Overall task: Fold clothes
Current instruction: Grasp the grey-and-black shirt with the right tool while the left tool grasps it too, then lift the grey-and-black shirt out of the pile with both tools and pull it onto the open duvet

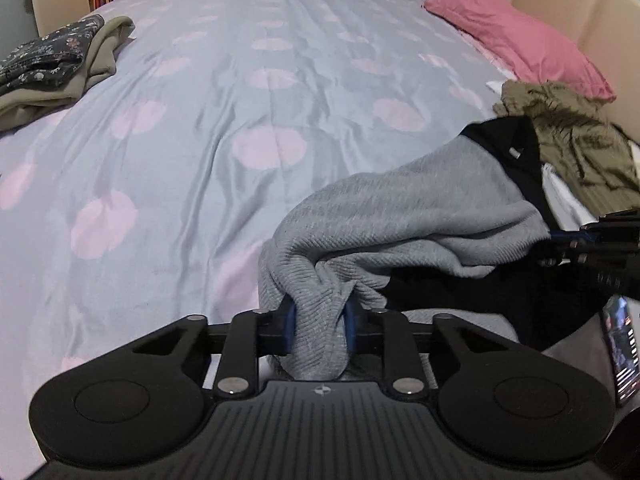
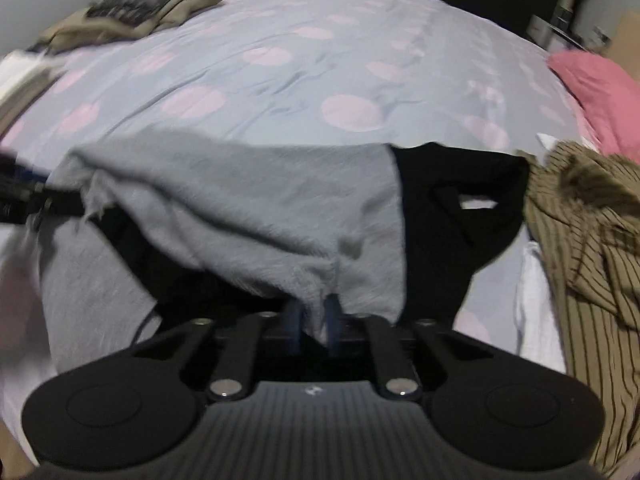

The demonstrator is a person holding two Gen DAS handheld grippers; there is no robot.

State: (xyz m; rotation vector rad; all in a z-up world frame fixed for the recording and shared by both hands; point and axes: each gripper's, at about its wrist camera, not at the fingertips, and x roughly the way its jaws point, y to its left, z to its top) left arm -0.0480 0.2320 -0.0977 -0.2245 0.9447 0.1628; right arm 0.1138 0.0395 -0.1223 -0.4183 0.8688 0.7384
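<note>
A grey knit garment (image 1: 400, 208) hangs stretched between both grippers over the near edge of the bed. In the left wrist view my left gripper (image 1: 319, 316) is shut on a thick bunch of its ribbed edge. In the right wrist view my right gripper (image 2: 314, 316) is shut on a thin fold of the same grey garment (image 2: 256, 208), its blue pads nearly touching. The right gripper's black frame (image 1: 600, 248) shows at the right edge of the left wrist view. The left gripper (image 2: 24, 196) shows at the left edge of the right wrist view.
A pale blue bedsheet with pink dots (image 1: 248, 92) covers the bed. Folded clothes, a dark floral piece on olive (image 1: 52, 60), lie at the far left. A black garment (image 2: 452, 216), an olive striped shirt (image 2: 592, 248) and a pink pillow (image 1: 516, 36) lie at the right. A phone (image 1: 620, 352) is at lower right.
</note>
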